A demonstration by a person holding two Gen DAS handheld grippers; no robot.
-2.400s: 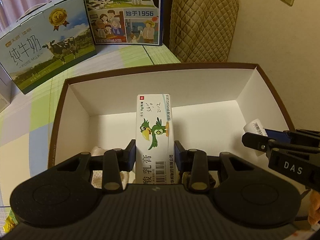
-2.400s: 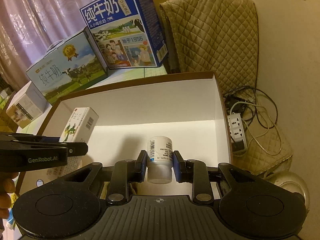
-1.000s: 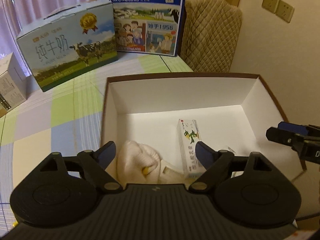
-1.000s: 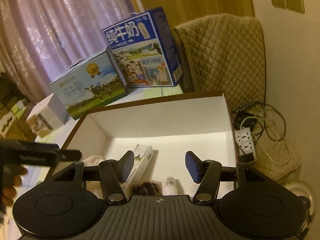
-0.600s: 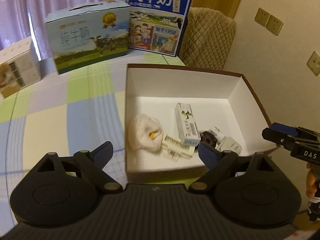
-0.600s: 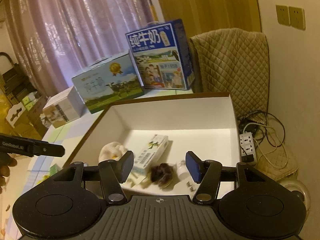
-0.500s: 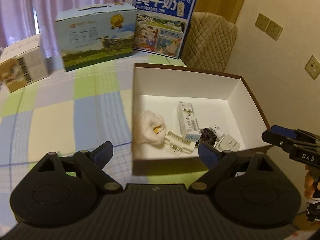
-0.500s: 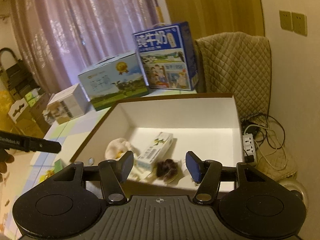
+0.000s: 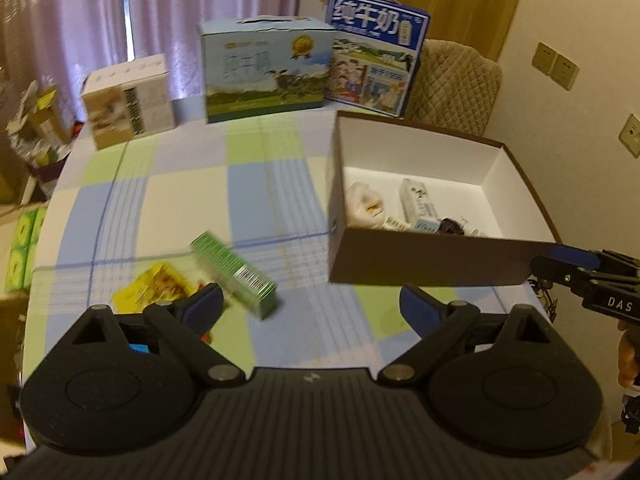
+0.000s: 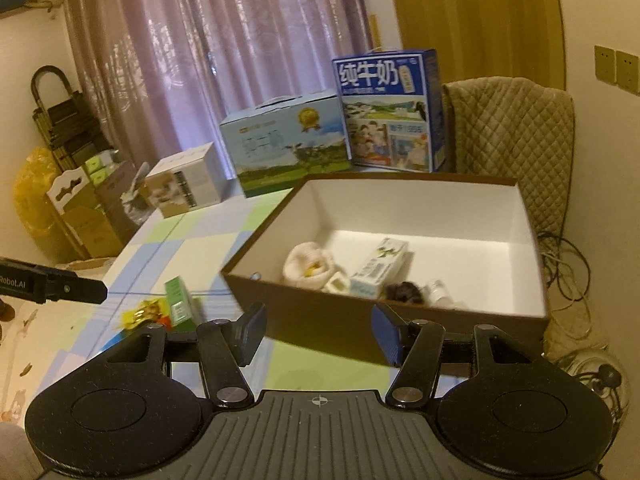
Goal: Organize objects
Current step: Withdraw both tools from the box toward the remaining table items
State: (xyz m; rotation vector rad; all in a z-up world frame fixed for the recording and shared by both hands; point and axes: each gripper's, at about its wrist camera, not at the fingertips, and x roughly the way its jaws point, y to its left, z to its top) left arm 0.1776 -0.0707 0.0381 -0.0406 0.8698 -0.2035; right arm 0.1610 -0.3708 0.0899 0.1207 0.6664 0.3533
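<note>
Brown box (image 10: 400, 330): white inside, set at the right part of the desk, near its right edge; open at the top.
Box contents: a cream-white knitted bundle (image 10: 306, 262) is seen at the left of the box floor; a white carton with a green bird print (image 10: 378, 266) lies flat beside it; a dark fuzzy item (image 10: 404, 291) and a small white bottle (image 10: 438, 291) lie just right of the carton, by the near wall.
Green box (image 9: 234, 276): left lying on the desk outside the brown box, well to its left, tilted diagonally; blurred in the left wrist view.
Yellow packet (image 9: 154, 290): laid on the desk just beside the green box, on its left.
Left claw (image 9: 310, 308): held above the desk with its jaws spread wide and nothing between them; the green box is seen just past its left finger.
Right claw (image 10: 318, 330): held in front of the brown box's near wall, jaws spread wide, nothing gripped.
Desk (image 9: 180, 196): covered with a checked cloth of green, blue and cream squares.
Back of desk: a light blue milk carton case (image 9: 266, 74), a dark blue milk case (image 9: 374, 58) and a small white-and-tan box (image 9: 128, 100) are stood in a row.
Surroundings: a quilted beige chair back (image 10: 508, 148) is seen behind the brown box; purple curtains (image 10: 224, 40) hang behind.
</note>
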